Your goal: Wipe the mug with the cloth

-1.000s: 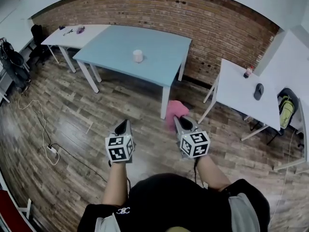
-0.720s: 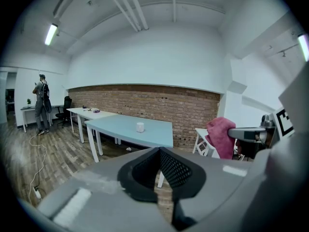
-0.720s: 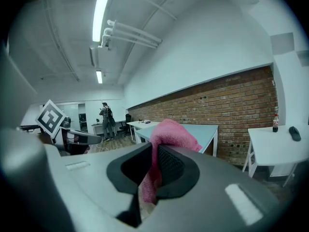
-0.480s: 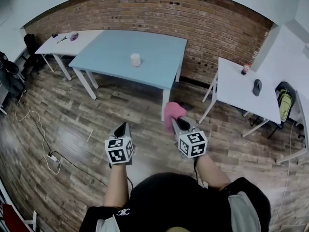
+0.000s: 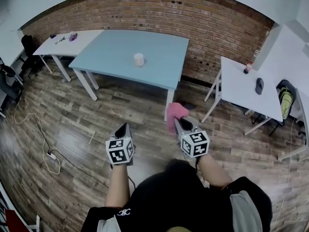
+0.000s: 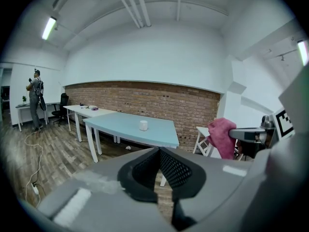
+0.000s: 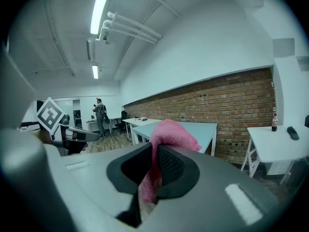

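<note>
A white mug (image 5: 139,59) stands alone on the light blue table (image 5: 159,47), far ahead of both grippers; it shows small in the left gripper view (image 6: 143,125). My right gripper (image 5: 182,122) is shut on a pink cloth (image 5: 176,112), which bunches out past the jaws (image 7: 169,134). The same cloth (image 6: 222,137) shows at the right of the left gripper view. My left gripper (image 5: 123,128) is shut with nothing in it, its jaws meeting in the left gripper view (image 6: 158,151). Both grippers are held over the wooden floor, well short of the table.
A white table (image 5: 63,42) adjoins the blue one on the left. Another white table (image 5: 241,88) at the right carries a bottle (image 5: 248,68) and a dark object (image 5: 259,85). A cable (image 5: 41,139) lies on the floor. A person (image 6: 35,98) stands far left.
Both grippers have moved a little forward and down toward the blue table. The pink cloth stays in the right gripper, and both pairs of jaws look unchanged.
</note>
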Tool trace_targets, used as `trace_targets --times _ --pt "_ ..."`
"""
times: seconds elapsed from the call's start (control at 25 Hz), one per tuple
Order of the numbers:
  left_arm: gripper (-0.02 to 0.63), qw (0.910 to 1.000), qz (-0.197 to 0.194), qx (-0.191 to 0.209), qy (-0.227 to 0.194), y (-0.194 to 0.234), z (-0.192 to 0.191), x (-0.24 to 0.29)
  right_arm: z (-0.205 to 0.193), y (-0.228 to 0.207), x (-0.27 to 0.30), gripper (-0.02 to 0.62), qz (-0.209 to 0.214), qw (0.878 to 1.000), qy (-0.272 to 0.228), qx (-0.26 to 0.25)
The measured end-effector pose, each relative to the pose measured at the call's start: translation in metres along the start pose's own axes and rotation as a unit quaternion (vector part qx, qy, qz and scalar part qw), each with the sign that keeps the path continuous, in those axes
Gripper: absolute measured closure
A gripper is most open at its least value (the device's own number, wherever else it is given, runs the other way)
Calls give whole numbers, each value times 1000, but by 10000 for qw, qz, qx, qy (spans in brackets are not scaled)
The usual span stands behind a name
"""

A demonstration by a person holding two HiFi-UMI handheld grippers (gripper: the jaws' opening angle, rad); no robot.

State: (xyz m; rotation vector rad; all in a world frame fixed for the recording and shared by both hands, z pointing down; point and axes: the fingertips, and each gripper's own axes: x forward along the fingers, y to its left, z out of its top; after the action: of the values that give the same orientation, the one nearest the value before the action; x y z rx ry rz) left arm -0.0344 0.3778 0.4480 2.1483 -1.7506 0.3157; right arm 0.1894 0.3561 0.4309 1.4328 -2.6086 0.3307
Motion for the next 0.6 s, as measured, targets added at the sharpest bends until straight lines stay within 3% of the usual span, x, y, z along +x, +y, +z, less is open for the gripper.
trace_targets --times 0.6 --pt "600 9996 82 247 81 37 35 95 25 -58 103 560 -78 9997 -164 141"
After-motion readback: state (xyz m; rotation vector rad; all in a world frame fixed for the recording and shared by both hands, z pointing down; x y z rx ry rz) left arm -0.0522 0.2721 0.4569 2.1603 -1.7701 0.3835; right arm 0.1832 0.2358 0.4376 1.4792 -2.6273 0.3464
